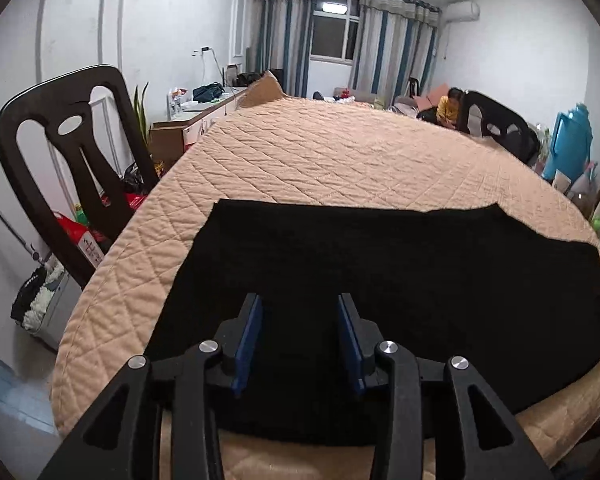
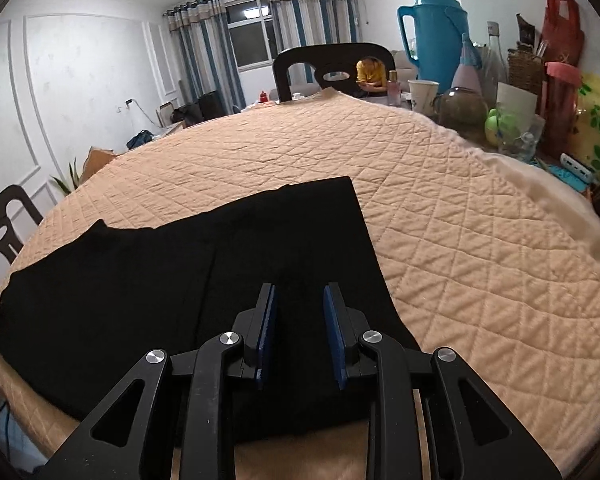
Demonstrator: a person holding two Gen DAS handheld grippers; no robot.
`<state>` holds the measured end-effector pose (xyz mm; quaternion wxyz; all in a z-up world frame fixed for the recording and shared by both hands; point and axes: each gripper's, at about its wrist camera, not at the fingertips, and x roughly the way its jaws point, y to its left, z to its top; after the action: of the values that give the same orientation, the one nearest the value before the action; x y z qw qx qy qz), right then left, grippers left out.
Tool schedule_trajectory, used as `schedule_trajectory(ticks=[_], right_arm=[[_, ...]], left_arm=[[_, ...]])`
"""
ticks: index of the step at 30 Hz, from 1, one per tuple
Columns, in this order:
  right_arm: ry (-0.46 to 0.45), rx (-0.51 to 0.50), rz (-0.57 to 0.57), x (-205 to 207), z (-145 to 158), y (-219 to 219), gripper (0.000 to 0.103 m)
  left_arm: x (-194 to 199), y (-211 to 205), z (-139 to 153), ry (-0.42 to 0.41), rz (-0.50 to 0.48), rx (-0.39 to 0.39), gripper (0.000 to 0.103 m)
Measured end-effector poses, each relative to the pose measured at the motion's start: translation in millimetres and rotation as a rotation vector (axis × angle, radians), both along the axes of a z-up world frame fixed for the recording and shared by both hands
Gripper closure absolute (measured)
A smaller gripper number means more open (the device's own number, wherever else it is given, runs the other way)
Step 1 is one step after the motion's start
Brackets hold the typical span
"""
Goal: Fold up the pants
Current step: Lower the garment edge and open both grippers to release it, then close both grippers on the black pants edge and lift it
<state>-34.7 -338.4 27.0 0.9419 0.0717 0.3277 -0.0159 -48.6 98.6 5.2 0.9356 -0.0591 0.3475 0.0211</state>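
A round table under a peach quilted cover (image 1: 308,160) fills the middle of both views, its far half bare and open. The black folded pants (image 1: 380,272) lie flat across the lower centre of the left view. Their far edge runs straight from centre left to the right, and their near edge reaches the table rim. In the right view the pants (image 2: 140,300) spread from the lower left to a square corner at centre, with bare quilt to the right.

The left gripper (image 1: 300,312) points down over the cloth, its blue-padded jaws spread with nothing pinched. The right gripper (image 2: 300,300) does likewise.

Dark wooden chairs (image 1: 60,152) ring the table. A blue thermos jug (image 2: 432,28) stands among clutter at the upper right.
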Motion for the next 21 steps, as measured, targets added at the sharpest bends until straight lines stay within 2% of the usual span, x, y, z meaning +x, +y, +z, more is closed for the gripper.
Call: schedule_trajectory(ticks=[2,5,11,16,21], right_arm=[[-0.016,-0.009,0.036,-4,1,9,0.078],[0.013,-0.03,0.094,1,-9,26,0.078],[0.006,-0.057,0.079,2,-6,35,0.078],[-0.019,-0.036,0.138,3,-2,51,0.078],[-0.037,-0.058,0.185,6,-3,68,0.078]], left_arm=[[0,-1,2,-0.005,0.024,0.006,0.061],[4,-1,-6,0.025,0.042,0.005,0.061],[1,-2,-4,0.016,0.054,0.009,0.06],[-2,1,-1,0.005,0.08,0.025,0.057],[-3,12,-3,-0.002,0.123,0.046,0.053]])
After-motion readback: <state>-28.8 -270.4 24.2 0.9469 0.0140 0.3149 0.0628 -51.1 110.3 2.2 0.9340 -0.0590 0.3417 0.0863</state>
